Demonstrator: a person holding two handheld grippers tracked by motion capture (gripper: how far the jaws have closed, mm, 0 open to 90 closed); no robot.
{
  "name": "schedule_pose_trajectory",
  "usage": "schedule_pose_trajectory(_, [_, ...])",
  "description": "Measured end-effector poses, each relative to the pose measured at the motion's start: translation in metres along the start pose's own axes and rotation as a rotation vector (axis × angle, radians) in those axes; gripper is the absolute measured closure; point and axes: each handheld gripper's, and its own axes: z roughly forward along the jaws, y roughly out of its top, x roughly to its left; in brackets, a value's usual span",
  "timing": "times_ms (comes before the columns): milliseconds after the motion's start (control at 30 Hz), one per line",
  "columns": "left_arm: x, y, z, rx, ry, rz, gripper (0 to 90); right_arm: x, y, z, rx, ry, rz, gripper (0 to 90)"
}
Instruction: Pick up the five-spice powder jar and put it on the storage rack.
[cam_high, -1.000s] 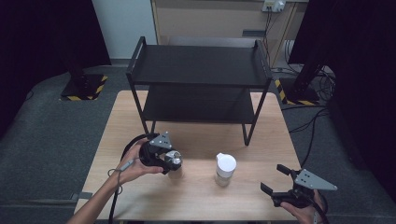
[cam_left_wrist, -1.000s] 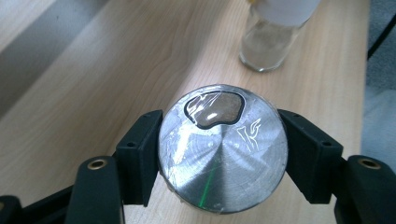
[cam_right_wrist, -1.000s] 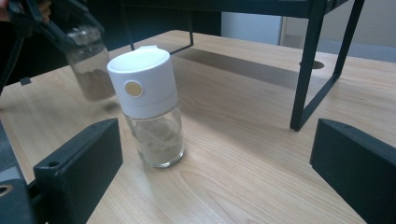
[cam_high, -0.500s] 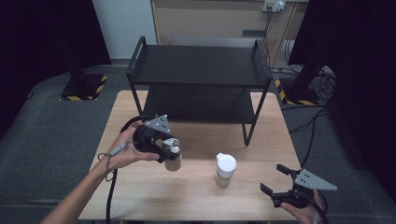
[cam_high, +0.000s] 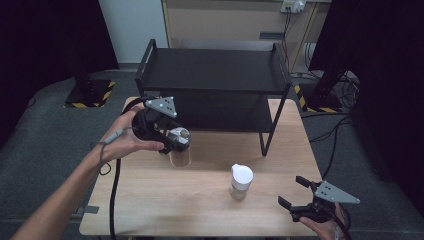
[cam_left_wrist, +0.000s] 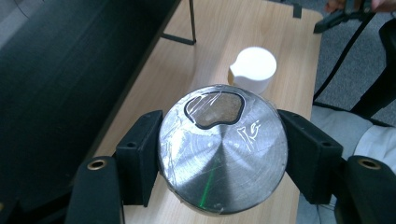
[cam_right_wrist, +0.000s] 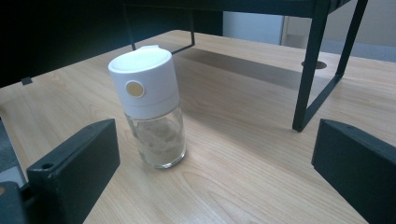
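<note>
Jar (cam_left_wrist: 222, 148) higher in left gripper (cam_high: 172, 140); foil-sealed lid (cam_left_wrist: 215, 109).

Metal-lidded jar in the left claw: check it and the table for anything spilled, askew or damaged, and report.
Nothing stands out. The left claw grips the metal-lidded jar squarely by its lid, which only carries wrinkled clear film. The white-capped glass shaker stands upright on the wooden table, with no spill visible.

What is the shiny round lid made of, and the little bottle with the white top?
The round lid looks like brushed metal: silvery, fine circular lines, glints of light. The bottle seems to have a clear glass body, since you can see through it, though clear plastic is possible, and a matte white plastic cap.
</note>
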Motion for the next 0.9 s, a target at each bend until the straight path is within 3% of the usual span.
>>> schedule_pose_trajectory(167, [0.004,0.015,-0.018,-0.011,0.005,-0.007,33.8,0.000,0.000,0.001,0.001,0.003,0.000,1.6])
schedule_pose_trajectory(600, [0.014,0.071,-0.074,-0.032,0.073,-0.039,33.8,0.000,0.000,0.000,-0.003,0.000,0.003,1.6])
schedule_pose_trajectory(900, [0.025,0.093,-0.096,-0.039,0.114,-0.074,33.8,0.000,-0.001,-0.001,-0.007,-0.001,0.004,1.6])
